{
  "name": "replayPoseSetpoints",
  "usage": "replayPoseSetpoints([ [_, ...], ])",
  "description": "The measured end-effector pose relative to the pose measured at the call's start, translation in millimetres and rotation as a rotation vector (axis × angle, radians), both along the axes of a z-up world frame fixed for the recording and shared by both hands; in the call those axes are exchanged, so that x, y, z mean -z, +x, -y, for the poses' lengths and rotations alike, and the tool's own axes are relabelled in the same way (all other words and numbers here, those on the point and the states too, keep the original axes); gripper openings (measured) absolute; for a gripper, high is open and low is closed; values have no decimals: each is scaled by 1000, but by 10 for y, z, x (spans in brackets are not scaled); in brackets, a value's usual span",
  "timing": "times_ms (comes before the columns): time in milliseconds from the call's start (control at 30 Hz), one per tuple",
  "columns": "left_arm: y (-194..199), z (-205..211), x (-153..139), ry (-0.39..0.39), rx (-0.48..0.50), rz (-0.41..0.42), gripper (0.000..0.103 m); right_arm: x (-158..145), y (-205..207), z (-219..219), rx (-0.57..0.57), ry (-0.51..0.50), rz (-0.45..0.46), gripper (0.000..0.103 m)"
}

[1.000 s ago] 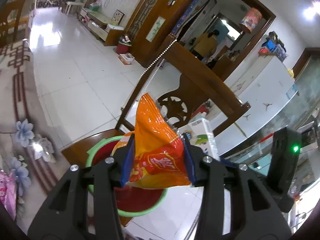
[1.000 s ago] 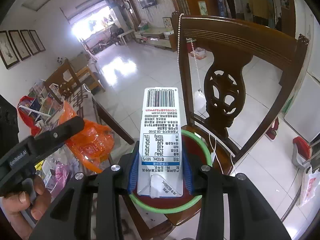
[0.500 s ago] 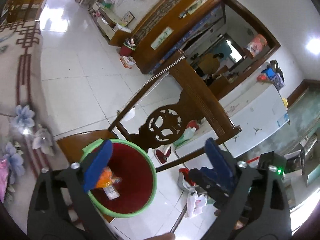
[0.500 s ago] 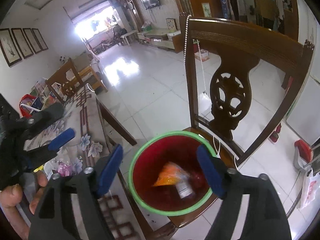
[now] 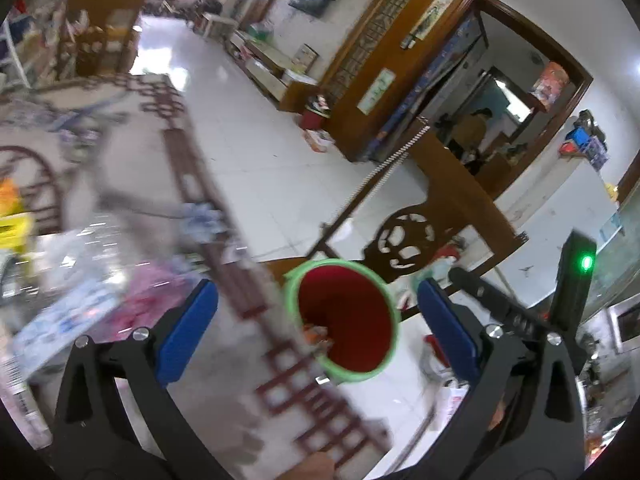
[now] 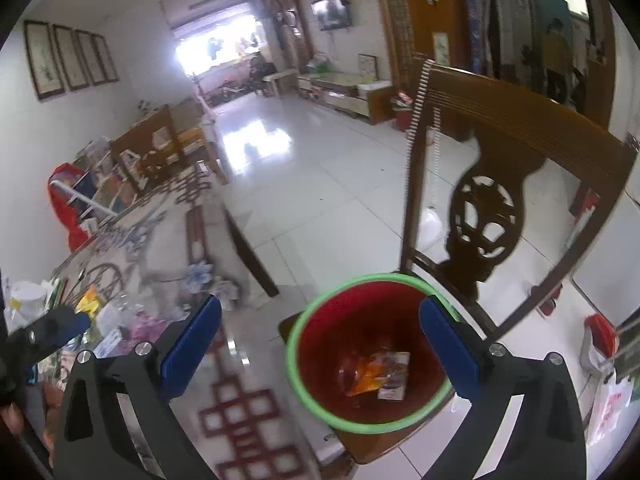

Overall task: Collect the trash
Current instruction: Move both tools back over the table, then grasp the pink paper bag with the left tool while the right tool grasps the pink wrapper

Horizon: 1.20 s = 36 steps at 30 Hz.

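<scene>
Blue pads on both tools now stand wide apart with nothing between them. A second ago the left hand-held gripper (image 5: 316, 330) was pinching an orange snack bag and the right hand-held gripper (image 6: 320, 346) a white drink carton; since then both sets of jaws have been opening, the right one widening right up to this moment, and both pieces have dropped.

In the right wrist view, the orange snack bag (image 6: 362, 374) and the drink carton (image 6: 394, 380) lie together at the bottom of the red bin (image 6: 340, 292), lower centre of the frame, ringed by its green rim. The left wrist view shows the same bin (image 5: 390, 308) at lower centre with only a scrap of orange visible inside it.

The bin stands on the seat of a carved wooden chair (image 6: 486, 216), whose back rises to the upper right. At the lower left of both frames lies the patterned counter (image 6: 236, 408), and the left view, badly blurred, has swung toward it from the bin.

Two items are therefore collected. More clutter, wrappers and clear plastic (image 6: 120, 316), sits on the counter at the left edge of the right wrist view, so the task looks unfinished; the next step is probably another pick from that pile.
</scene>
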State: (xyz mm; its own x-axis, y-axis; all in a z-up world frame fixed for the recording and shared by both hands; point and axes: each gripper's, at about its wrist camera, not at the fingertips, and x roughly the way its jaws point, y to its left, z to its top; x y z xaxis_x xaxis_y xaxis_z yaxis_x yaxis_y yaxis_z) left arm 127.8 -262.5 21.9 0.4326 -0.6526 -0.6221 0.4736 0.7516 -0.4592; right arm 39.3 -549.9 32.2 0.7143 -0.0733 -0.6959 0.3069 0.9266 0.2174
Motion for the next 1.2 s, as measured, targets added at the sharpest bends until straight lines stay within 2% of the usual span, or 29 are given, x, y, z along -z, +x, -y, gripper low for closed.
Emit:
replayPoseSetpoints([
  [100, -111, -371, -27, 6, -33, 1, 98, -43, 55, -324, -61, 8, 15, 96],
  [433, -551, -1814, -105, 132, -242, 45, 98, -30, 241, -1455, -271, -28, 3, 96],
  [667, -646, -2496, 106, 223, -350, 37, 98, 121, 292, -2236, -404, -11, -38, 96],
  [767, -655, -2749, 278, 222, -377, -3, 98, 211, 286, -2537, -460, -34, -59, 96],
  [967, -665, -2910, 509, 172, -400, -71, 98, 454, 325, -2868, -511, -75, -116, 96],
  [1200, -565, -2568, 660, 172, -315, -113, 98, 629, 481, -2735, -464, -28, -172, 96],
])
